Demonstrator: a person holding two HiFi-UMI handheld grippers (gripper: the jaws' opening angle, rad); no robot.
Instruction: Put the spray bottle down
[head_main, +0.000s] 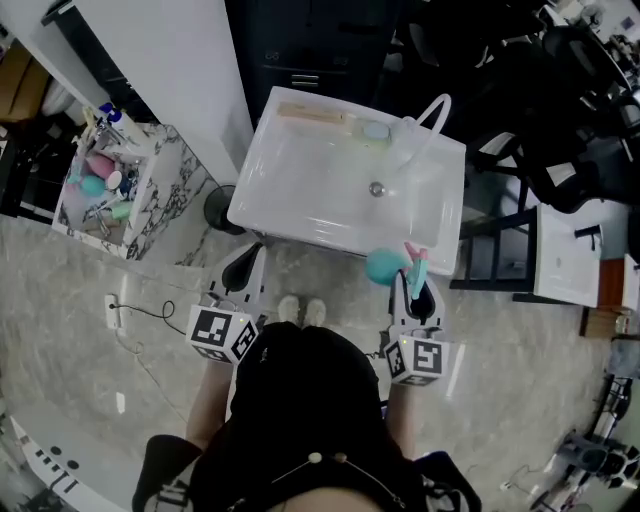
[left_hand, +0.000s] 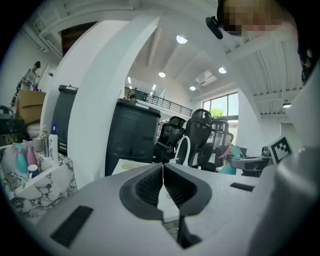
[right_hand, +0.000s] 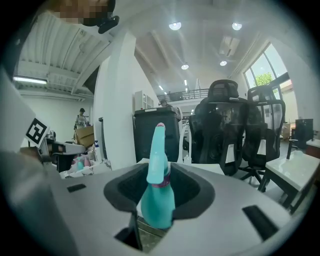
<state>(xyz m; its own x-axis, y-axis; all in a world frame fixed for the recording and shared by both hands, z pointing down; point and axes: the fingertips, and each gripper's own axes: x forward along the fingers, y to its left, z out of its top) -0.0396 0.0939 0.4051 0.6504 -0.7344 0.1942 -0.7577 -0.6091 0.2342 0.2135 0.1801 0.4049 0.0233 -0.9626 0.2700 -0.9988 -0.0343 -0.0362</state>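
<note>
**Current state.** The right hand-held gripper (right_hand: 159, 194) is clamped on the teal plastic spray bottle with the rounded body (right_hand: 158, 186). Its pads press on the bottle where the body narrows into the neck, and the nozzle end points up and away from the camera. The left hand-held gripper (left_hand: 163, 184) is closed pad to pad, with nothing between the pads.

**Position.** The reference is the white rectangular sink (head_main: 300, 222). The bottle hangs just outside its front right rim, above the floor and not yet over the basin. The left hand-held gripper is level with the front left corner. The white curved faucet (head_main: 432, 118) stands at the far right of the sink. A marble-patterned box of toiletries (head_main: 160, 205) sits well apart to the left of the sink.

**Hazards.**
- Release at this position is judged likely to drop the bottle on the floor, because it is outside the rim.
- The grip sits near the narrow neck, so the heavier body may swing or slip during travel.
- The basin floor looks smooth and sloped, so a round-bodied bottle set down tilted may topple or slide toward the drain.
- A high approach on the right side may strike the faucet
</note>
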